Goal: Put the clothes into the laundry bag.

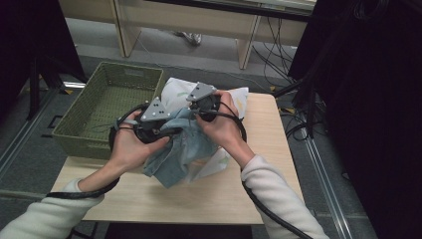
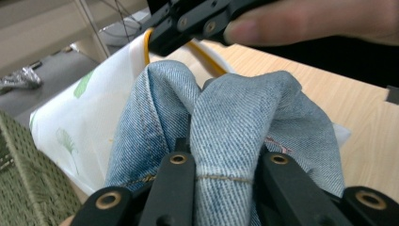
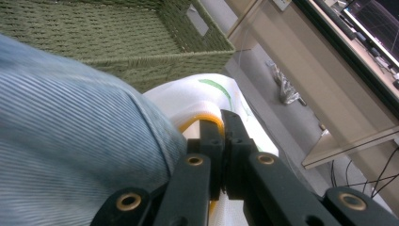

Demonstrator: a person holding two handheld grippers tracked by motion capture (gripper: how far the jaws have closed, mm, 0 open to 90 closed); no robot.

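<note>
Pale wooden table (image 1: 214, 194), small, set on a grey floor with dark curtains at both sides; 2 white-sleeved forearms are seen entering from the near edge. Nearest item: blue denim garment (image 1: 181, 149), bunched near the table's middle and lifted partly off the surface. Left gripper (image 2: 225, 162): a thick fold of the denim is pinched between its 2 black jaws, which are kept apart only by the cloth. Right gripper (image 3: 221, 141): jaws brought fully together on the yellow-trimmed edge of a white leaf-printed cloth (image 1: 234, 102), which lies under and behind the denim, partly draped toward the basket. Both items are thus held at once, touching and overlapping. Progress is judged early to middling: the 2 fabrics are gripped but not yet separated, and nothing is seen inside the green woven basket (image 1: 107, 104), which stands at the table's far left corner, just beside the cloth. Remaining work is judged to be pulling the denim free of the white cloth and sorting or folding each. Obstacles: the 2 grippers are crowded close, with cables looped around the hands. Farther off: light wooden desk legs (image 1: 246, 47), loose black cabling on the floor at right.
</note>
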